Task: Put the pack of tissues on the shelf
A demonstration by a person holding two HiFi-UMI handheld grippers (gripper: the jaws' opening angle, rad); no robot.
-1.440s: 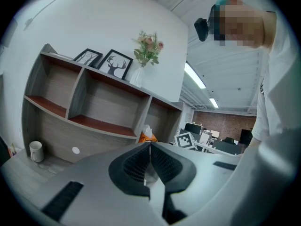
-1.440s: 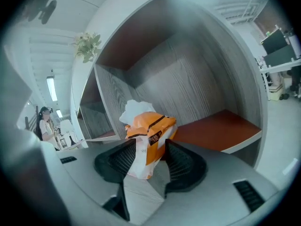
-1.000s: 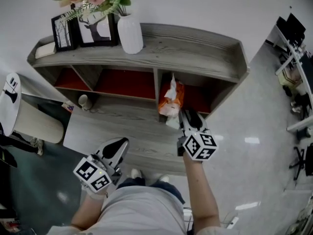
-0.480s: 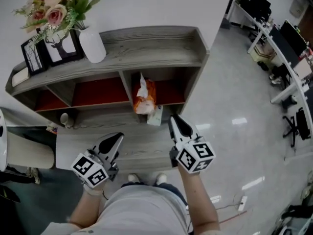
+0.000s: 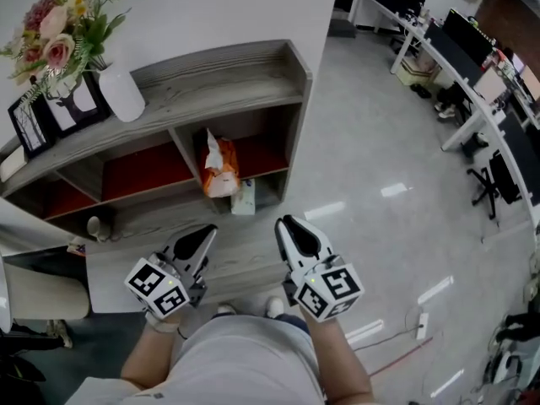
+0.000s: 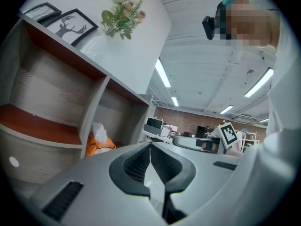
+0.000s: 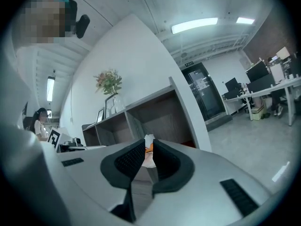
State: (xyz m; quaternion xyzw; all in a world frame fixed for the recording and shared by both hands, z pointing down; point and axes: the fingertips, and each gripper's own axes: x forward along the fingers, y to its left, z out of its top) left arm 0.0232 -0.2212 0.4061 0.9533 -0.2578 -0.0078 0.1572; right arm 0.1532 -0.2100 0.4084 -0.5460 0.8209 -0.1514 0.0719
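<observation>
The pack of tissues (image 5: pixel 218 169) is orange with white tissue sticking out of its top. It stands in the right compartment of the grey wooden shelf (image 5: pixel 221 67), and nothing holds it. The same pack (image 6: pixel 98 143) appears in the left gripper view, and the right gripper view catches it (image 7: pixel 149 139) just past the jaw tips. My right gripper (image 5: pixel 284 224) (image 7: pixel 149 144) hangs below and to the right of the pack, well clear of it, shut and empty. My left gripper (image 5: pixel 205 231) (image 6: pixel 150 146) is level with it on the left, shut and empty.
A small pale box (image 5: pixel 245 197) leans beside the pack. On the shelf top stand a white vase (image 5: pixel 121 94) with flowers (image 5: pixel 52 34) and picture frames (image 5: pixel 34 125). A cup (image 5: pixel 95 226) sits on the lower ledge. Office desks and chairs (image 5: pixel 472 66) lie at the right.
My right gripper has pulled back from the tissue pack and its jaws have gone from open to shut. The pack stays in the compartment. The head view has swung right.
</observation>
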